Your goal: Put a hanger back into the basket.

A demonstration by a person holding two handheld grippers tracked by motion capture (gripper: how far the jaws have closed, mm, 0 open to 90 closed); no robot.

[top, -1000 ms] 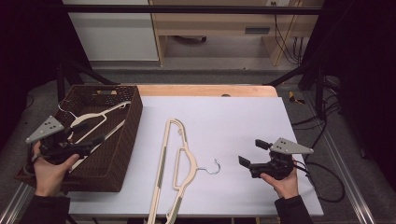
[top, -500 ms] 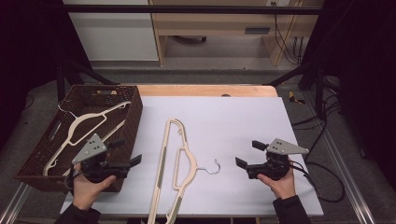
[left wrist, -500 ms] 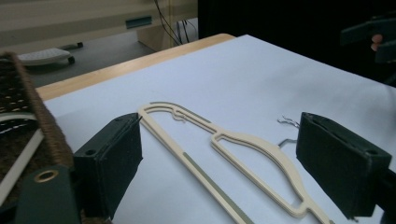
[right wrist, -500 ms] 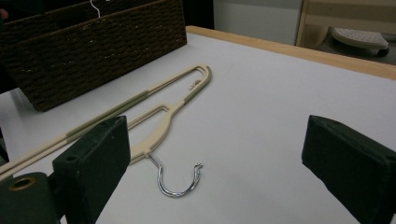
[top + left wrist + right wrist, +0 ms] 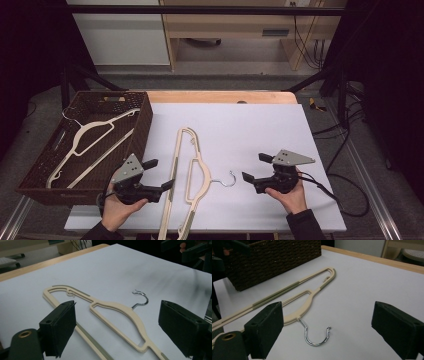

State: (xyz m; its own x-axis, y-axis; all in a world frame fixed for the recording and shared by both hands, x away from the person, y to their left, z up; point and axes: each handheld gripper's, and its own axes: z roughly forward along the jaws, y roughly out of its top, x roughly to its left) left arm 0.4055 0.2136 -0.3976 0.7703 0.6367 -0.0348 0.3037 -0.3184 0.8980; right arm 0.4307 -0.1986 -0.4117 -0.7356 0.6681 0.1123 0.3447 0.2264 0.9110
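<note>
left gripper [image 5: 160,176]: lower left of high view, jaws wide apart, holding nothing; just left of hanger, not touching.
right gripper [image 5: 253,168]: lower right of high view, jaws wide, holding nothing; apart from hook.
hanger [image 5: 186,165]: cream w/ green grip strips, flat on white table sheet [image 5: 250,125], center-bottom of high view; runs off near edge.
hook [image 5: 228,180]: metal, points toward right gripper; lower center in right gripper view [image 5: 317,338].
basket [image 5: 142,125]: brown wicker, left of high view, w/ 2nd hanger [image 5: 90,135] inside.
</note>
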